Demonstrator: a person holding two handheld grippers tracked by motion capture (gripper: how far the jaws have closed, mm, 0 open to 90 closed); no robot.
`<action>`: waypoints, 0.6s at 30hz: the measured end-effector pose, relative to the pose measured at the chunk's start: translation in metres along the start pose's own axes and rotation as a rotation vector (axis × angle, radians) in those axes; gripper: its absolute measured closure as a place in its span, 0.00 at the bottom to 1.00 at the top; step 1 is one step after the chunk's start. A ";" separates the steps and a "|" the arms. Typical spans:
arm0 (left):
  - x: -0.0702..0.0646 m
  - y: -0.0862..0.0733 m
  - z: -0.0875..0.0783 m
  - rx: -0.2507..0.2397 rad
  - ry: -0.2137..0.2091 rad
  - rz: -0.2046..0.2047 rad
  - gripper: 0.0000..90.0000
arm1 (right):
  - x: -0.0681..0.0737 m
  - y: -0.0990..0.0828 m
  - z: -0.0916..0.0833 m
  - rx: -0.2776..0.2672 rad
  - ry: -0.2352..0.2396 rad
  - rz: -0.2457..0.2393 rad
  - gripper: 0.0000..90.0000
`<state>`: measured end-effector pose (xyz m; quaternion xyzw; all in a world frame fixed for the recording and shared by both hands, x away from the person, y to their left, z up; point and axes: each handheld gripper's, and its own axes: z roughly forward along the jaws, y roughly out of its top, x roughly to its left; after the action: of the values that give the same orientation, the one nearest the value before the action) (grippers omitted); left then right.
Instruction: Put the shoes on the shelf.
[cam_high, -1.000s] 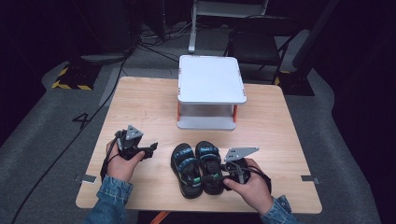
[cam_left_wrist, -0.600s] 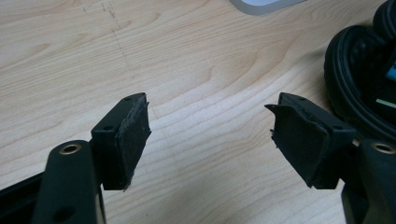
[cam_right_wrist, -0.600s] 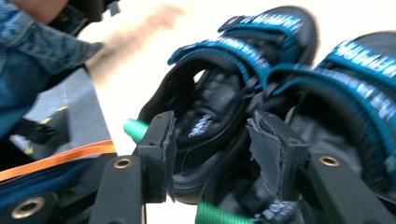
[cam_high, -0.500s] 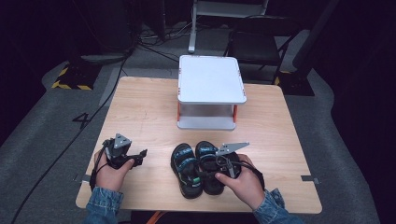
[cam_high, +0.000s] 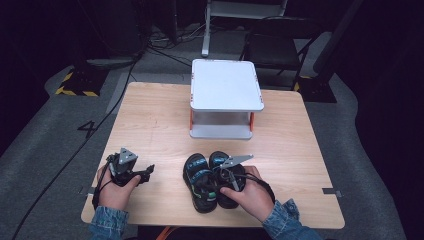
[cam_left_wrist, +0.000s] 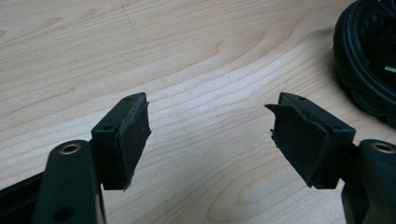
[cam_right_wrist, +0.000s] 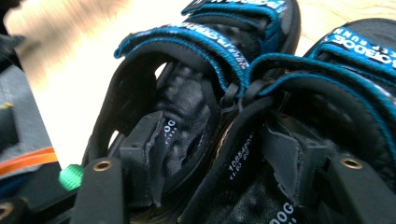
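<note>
Two black sandals with blue straps lie side by side near the table's front edge, the left sandal (cam_high: 199, 182) (cam_right_wrist: 187, 93) touching the right sandal (cam_high: 218, 159) (cam_right_wrist: 336, 74). My right gripper (cam_high: 212, 187) (cam_right_wrist: 219, 149) is lowered onto their heel ends. One jaw sits inside each sandal, and the two adjoining side walls stand between the jaws. Its jaws have just been opening, and the pads stand off those walls. My left gripper (cam_high: 147, 171) (cam_left_wrist: 210, 126) hovers open over bare wood left of the sandals, with nothing between its pads. A sandal's edge (cam_left_wrist: 369, 60) shows at its right.
A white two-level stand (cam_high: 225, 85) with orange posts sits at the back middle of the wooden table (cam_high: 150, 115). Behind the table are a dark chair (cam_high: 272, 50) and floor cables (cam_high: 165, 45).
My right hand has moved left and down onto the sandals' heels. My left hand has drifted left and toward the front edge of the table.
</note>
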<state>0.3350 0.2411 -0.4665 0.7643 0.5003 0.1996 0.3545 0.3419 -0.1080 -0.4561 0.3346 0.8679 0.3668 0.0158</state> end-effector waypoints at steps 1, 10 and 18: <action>0.000 0.000 -0.001 -0.001 -0.003 0.002 0.31 | 0.002 0.000 0.000 0.011 -0.010 -0.035 0.44; -0.004 0.002 0.005 0.005 -0.015 0.016 0.31 | 0.004 -0.001 -0.002 0.049 -0.092 -0.088 0.78; 0.001 0.006 0.005 -0.007 -0.015 0.014 0.31 | -0.003 0.003 -0.008 -0.008 -0.095 -0.028 0.90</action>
<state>0.3423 0.2387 -0.4658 0.7680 0.4917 0.1980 0.3594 0.3435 -0.1133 -0.4491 0.3393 0.8694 0.3535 0.0636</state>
